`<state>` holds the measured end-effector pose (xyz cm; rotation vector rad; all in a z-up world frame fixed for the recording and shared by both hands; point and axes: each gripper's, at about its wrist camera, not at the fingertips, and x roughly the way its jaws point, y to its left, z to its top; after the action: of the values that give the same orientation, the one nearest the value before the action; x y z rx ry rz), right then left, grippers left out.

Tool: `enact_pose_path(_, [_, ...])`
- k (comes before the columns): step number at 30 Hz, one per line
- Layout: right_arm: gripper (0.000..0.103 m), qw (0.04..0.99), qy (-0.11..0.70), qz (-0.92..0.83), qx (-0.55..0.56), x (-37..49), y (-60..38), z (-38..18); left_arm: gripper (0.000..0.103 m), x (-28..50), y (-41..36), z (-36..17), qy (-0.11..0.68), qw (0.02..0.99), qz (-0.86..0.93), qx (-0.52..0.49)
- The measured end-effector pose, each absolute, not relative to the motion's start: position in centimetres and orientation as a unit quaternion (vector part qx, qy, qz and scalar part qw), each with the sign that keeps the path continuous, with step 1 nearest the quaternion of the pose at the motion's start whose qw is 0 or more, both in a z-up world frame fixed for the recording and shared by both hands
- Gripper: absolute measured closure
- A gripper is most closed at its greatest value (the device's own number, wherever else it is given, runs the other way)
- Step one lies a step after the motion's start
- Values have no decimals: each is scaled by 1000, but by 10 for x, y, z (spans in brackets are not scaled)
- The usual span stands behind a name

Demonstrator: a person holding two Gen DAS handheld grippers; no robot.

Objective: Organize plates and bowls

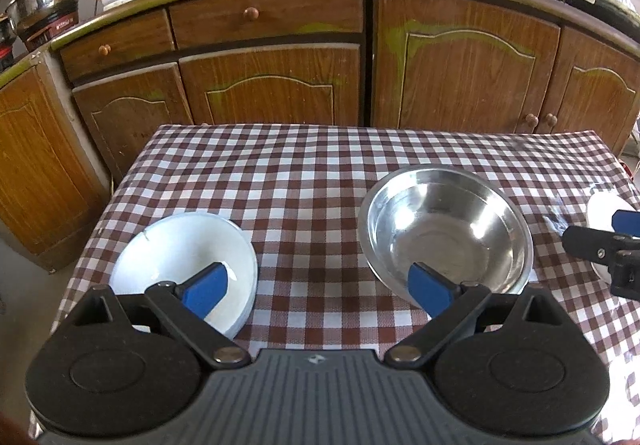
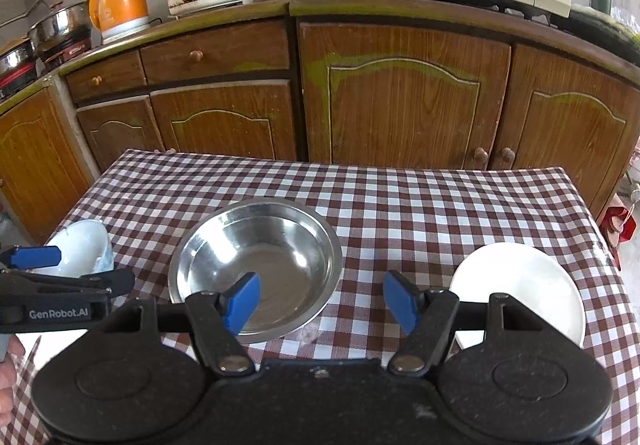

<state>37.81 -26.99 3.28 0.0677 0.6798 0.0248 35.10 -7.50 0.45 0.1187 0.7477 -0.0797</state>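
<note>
A table with a red and white checked cloth [image 2: 400, 197] stands in front of brown wooden cupboards [image 2: 404, 93]. The biggest dish on it is a shiny steel bowl [image 2: 256, 257], sitting in the middle. To its left is a white bowl [image 1: 184, 257] that leans to one side, maybe on top of another white dish. To its right, well apart, lies a white plate [image 2: 520, 285] near the table's right edge.

The left gripper [image 1: 320, 285] has its blue pads spread wide and holds nothing. The right gripper [image 2: 320, 301] is wide too, with nothing in it.

The steel bowl is smooth and could slip out of the pads. The leaning white bowl could tip if bumped. The plate could slide off the edge if pushed.
</note>
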Motion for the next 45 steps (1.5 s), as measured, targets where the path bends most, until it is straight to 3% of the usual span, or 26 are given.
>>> enact_pose_path(38, [22, 928, 368, 1, 62, 451, -279, -28, 5, 423, -89, -46, 367, 926, -47, 67])
enact_pose_path(42, [22, 925, 372, 0, 81, 457, -282, -36, 14, 429, -89, -50, 365, 927, -52, 67])
enact_pose_path(45, [23, 924, 370, 7, 94, 460, -282, -39, 30, 434, -91, -56, 368, 925, -67, 63])
